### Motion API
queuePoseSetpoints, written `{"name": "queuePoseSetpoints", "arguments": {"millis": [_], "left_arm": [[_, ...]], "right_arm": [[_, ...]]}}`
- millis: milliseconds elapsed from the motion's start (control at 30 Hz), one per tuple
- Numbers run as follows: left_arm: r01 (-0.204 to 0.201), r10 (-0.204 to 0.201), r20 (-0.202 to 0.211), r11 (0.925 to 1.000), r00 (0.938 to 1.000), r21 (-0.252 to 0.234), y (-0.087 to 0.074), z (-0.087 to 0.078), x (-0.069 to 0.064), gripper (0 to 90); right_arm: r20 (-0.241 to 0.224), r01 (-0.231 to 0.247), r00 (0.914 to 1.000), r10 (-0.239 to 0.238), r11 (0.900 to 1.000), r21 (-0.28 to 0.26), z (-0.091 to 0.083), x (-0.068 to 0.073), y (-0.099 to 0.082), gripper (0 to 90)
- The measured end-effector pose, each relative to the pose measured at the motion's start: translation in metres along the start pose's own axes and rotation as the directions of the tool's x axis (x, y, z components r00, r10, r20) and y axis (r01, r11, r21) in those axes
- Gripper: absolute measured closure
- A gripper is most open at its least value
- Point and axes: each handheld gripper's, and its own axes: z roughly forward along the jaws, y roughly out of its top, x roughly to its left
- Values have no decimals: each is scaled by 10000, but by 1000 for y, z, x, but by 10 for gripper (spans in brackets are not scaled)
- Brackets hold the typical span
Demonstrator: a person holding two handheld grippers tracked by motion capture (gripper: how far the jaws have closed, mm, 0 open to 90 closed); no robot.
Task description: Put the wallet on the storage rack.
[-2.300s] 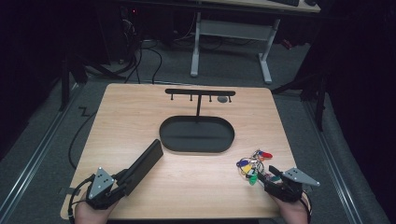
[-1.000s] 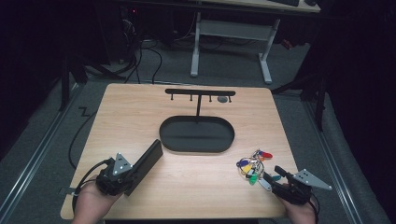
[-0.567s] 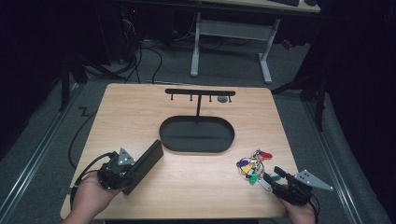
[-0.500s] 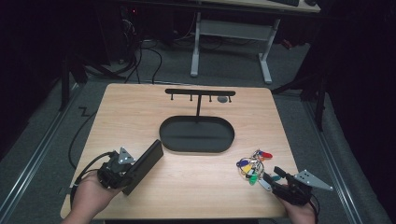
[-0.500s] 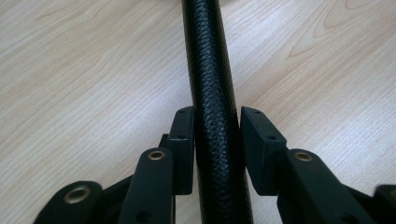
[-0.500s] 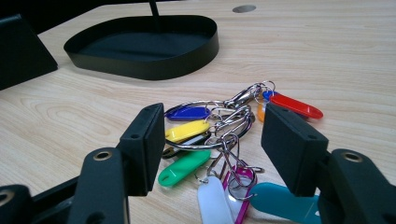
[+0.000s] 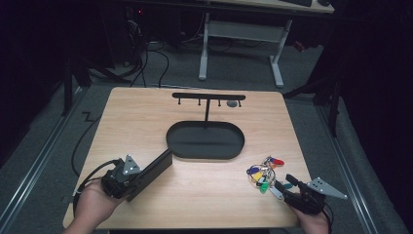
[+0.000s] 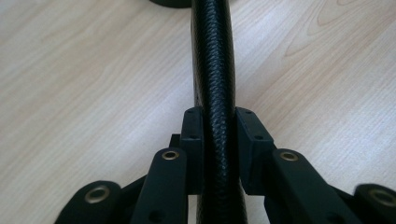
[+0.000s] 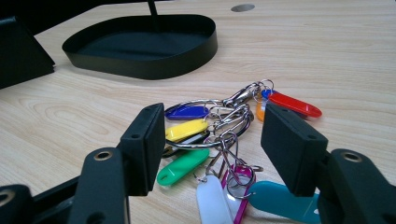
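Black case (image 8: 214, 88), long, textured and standing on its edge on the wooden table (image 7: 146, 122), is gripped between the jaws of the left gripper (image 8: 219, 128), which have just been closing and whose pads are now pressed against both its sides; its far end is pointed toward the black oval tray (image 7: 205, 141). The right gripper (image 9: 212, 140) is held wide, and a bunch of keys with coloured tags (image 9: 219, 126) is seen lying on the table between and just beyond its jaws, untouched.
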Motion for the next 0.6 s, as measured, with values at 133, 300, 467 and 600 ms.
{"name": "queuePoseSetpoints", "arguments": {"millis": [133,300,467,600], "left_arm": [[-86,87,58,9998,9999,-183,2,-5,2,756],[-282,275,-142,9983,9995,-512,8,-13,4,759],[-454,430,-296,9954,9986,-848,16,-17,5,759],[-738,698,-442,9927,9966,-953,24,-18,4,759]], "right_arm": [[32,-58,10000,58,10000,18,0,0,0,402],[7,38,10000,-38,10000,25,0,0,0,405],[26,26,10000,-26,10000,33,0,0,0,406],[27,41,10000,-41,10000,51,0,0,0,406]]}}
